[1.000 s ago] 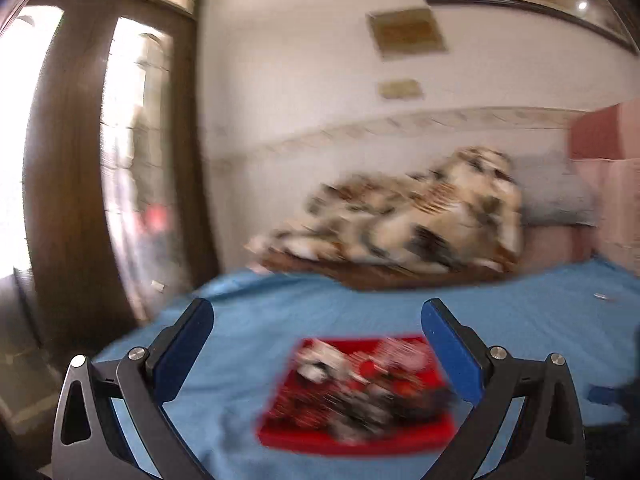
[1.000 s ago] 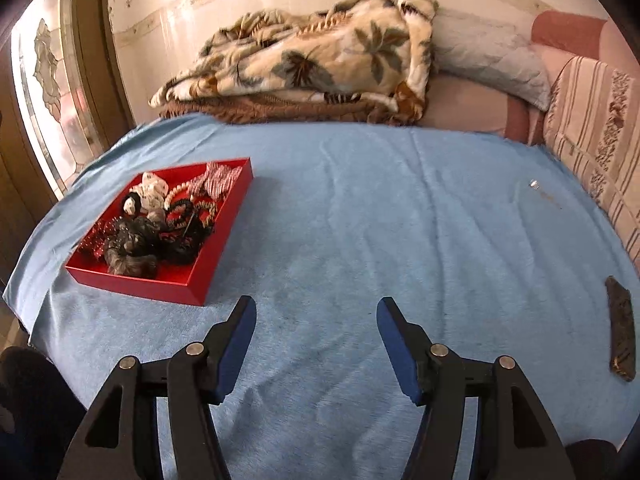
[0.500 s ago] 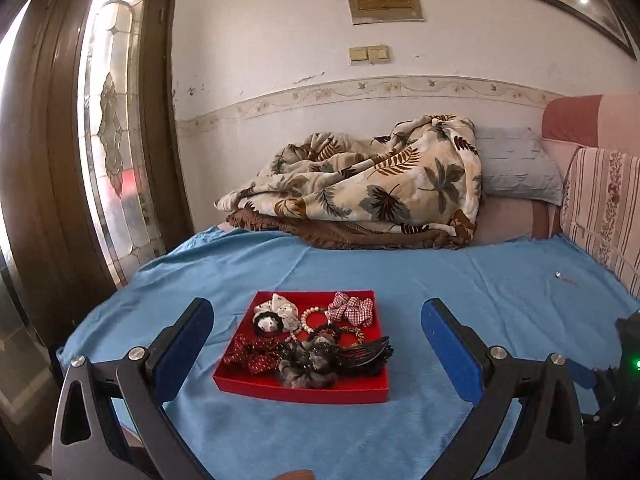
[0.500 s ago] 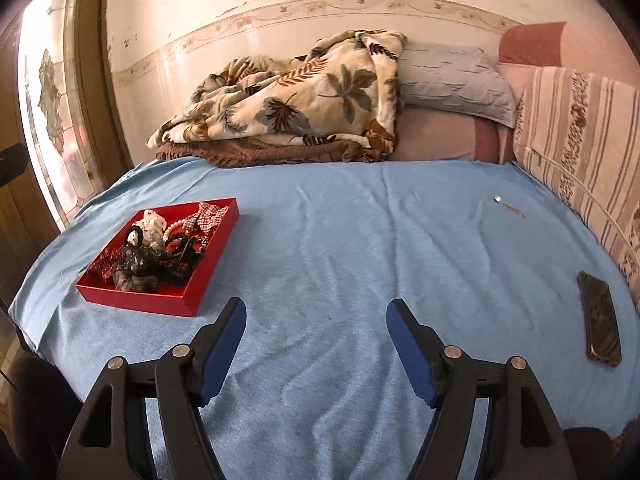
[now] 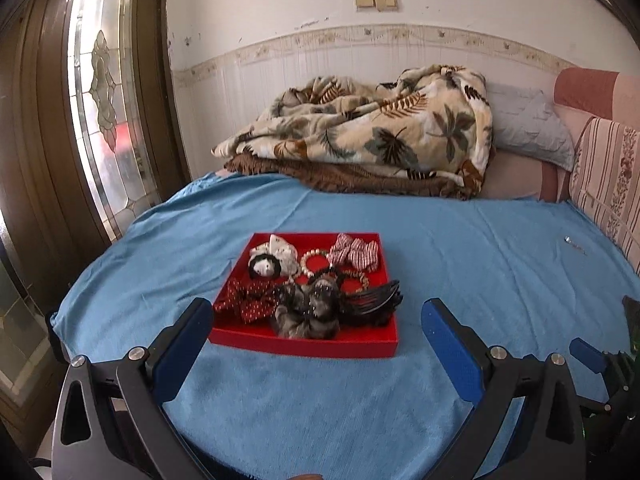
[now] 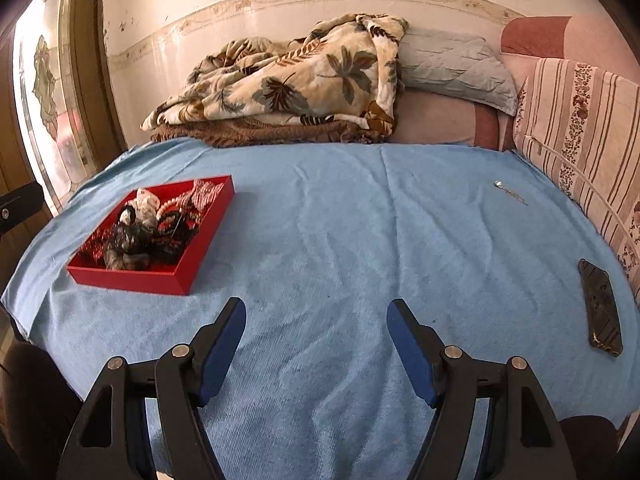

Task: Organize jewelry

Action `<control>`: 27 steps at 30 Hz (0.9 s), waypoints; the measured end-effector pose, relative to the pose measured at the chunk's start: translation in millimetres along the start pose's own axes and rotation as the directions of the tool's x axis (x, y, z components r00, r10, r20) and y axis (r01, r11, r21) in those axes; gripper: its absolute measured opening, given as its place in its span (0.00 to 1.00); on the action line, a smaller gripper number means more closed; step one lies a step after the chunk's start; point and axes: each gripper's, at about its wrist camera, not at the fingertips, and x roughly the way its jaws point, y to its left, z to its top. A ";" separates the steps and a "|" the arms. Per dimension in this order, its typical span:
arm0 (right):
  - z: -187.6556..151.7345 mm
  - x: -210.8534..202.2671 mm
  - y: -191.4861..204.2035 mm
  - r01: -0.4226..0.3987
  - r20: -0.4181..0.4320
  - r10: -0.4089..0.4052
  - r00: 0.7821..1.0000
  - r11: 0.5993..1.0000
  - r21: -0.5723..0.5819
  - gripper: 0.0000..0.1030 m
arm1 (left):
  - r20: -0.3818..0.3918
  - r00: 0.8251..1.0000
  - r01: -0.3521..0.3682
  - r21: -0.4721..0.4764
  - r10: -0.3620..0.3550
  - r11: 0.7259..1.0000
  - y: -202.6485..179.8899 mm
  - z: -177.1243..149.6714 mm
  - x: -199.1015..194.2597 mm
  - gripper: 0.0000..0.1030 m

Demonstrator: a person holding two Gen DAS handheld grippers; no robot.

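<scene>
A: On the blue bedspread [image 5: 460, 240] sits the red tray [image 5: 304, 346], directly ahead of the left gripper [image 5: 316, 330]; its jaws stand wide apart, holding nothing, with the tray's near wall framed between them.

B: Contents?

A: Heaped, not sorted; a red dotted bow [image 5: 250, 296] at the near left, a dark fluffy scrunchie [image 5: 308, 312] in the middle, a black claw clip [image 5: 374, 300] at the near right, a bead bracelet [image 5: 314, 260] and a checked bow [image 5: 354, 254] behind; pieces overlap and touch.

B: Right side?

A: The right gripper [image 6: 316, 332] hovers over bare bedspread, jaws apart, empty; the tray [image 6: 132, 278] lies well off to its left; a small silver piece [image 6: 510, 193] lies alone on the cloth far right, near the striped cushion [image 6: 580, 128]; a dark phone [image 6: 600, 308] lies nearer, also right.

B: Step in hand?

A: Judged only: the scene fits either pieces gathered into the tray with one stray outside, or a pile awaiting sorting; the pictures do not settle which.

B: Next move?

A: Whichever follows calls for a narrow, precise pinch; the heap is tangled, so one piece may drag its neighbours.
</scene>
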 end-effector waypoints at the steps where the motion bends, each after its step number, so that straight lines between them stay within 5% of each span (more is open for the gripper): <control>1: -0.8 0.6 1.8 0.001 -0.002 -0.001 1.000 1.000 -0.005 0.75 | -0.006 1.000 0.000 0.000 0.000 1.000 0.1 -1.4 1.6 1.00; 15: -0.1 -13.1 12.8 0.065 0.085 -0.060 0.995 0.996 -0.058 0.76 | -0.051 0.999 0.016 0.014 -0.016 1.000 -2.5 -12.5 11.5 1.00; 27: -0.5 -11.7 15.3 0.059 0.078 -0.053 0.996 0.996 -0.065 0.80 | -0.083 0.996 0.026 0.021 -0.024 0.999 -4.9 -16.6 16.1 1.00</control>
